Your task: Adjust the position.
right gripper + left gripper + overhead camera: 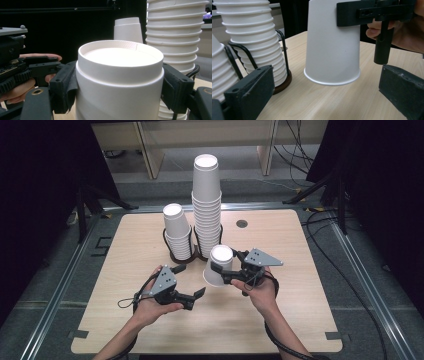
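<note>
From the high view we find the right claw [223, 268] clenched on an inverted cup [218, 265], axis near upright, clear of the worktop [300, 320]; in the left gripper view it hangs just ahead of the released left claw [332, 96]; the right gripper view confirms the grip.

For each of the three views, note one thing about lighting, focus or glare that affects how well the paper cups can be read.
High view: the tall stack of cups is bright, its top washed out, and the surroundings are dark. Left gripper view: the held cup is evenly lit and sharp; the near jaws look soft. Right gripper view: the held cup's base is close and slightly soft against a black background.
</note>
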A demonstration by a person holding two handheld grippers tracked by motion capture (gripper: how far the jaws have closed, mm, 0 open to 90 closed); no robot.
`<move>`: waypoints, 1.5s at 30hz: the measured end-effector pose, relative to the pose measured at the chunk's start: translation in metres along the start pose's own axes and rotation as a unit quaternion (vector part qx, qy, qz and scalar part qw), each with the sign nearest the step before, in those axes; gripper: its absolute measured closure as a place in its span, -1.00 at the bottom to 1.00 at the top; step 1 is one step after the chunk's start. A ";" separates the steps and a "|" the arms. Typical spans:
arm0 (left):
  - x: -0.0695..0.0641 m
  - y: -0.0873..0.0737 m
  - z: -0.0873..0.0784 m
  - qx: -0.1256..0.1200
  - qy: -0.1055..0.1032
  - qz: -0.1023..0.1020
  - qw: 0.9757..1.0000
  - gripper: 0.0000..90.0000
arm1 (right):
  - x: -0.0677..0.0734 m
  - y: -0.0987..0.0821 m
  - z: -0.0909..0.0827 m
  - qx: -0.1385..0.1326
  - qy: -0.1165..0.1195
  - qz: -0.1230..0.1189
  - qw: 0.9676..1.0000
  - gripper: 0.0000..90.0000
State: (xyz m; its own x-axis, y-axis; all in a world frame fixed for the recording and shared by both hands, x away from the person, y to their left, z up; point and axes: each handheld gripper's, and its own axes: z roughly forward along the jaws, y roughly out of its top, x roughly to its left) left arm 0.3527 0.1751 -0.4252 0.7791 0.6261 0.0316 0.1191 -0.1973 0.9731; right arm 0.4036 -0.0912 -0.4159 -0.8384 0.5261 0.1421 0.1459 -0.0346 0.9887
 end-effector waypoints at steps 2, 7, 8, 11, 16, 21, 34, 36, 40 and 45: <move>0.000 -0.001 0.003 0.002 -0.004 -0.006 1.000 -1.00 | 0.001 -0.002 0.000 -0.001 0.004 -0.001 1.000 -0.44; 0.000 -0.005 0.009 0.013 -0.018 -0.012 1.000 -1.00 | 0.003 -0.005 0.000 0.003 0.011 0.006 1.000 -0.44; -0.001 -0.006 0.011 0.014 -0.020 -0.013 1.000 -1.00 | 0.003 -0.006 0.000 0.002 0.014 0.004 1.000 -0.44; -0.004 -0.007 0.014 0.020 -0.030 -0.014 0.999 -1.00 | 0.004 -0.008 -0.001 0.002 0.017 0.009 1.000 -0.44; -0.007 -0.008 0.020 0.025 -0.041 -0.015 0.999 -1.00 | 0.009 -0.011 -0.001 0.009 0.020 0.012 1.000 -0.44; -0.010 -0.009 0.027 0.029 -0.055 -0.018 0.998 -1.00 | 0.013 -0.011 0.001 0.002 0.025 -0.002 1.000 -0.44; -0.009 -0.013 0.044 0.049 -0.063 -0.021 0.997 -1.00 | 0.017 -0.011 0.005 0.006 0.037 0.007 0.999 -0.44; -0.009 -0.014 0.046 0.048 -0.065 -0.020 0.997 -1.00 | 0.017 -0.011 0.005 0.003 0.041 0.003 0.999 -0.44; -0.008 -0.016 0.048 0.047 -0.066 -0.014 0.997 -0.96 | 0.019 -0.011 0.005 0.004 0.043 0.003 0.999 -0.44; -0.007 -0.017 0.048 0.052 -0.061 -0.010 0.997 -0.92 | 0.019 -0.012 0.006 0.004 0.047 0.004 0.999 -0.44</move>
State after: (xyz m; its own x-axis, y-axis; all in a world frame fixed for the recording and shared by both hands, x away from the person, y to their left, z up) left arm 0.3744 0.1377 -0.4532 0.8444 0.5352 -0.0217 0.1932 -0.2665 0.9443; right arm 0.3892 -0.0758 -0.4252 -0.8828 0.4436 0.1545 0.1565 -0.0322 0.9871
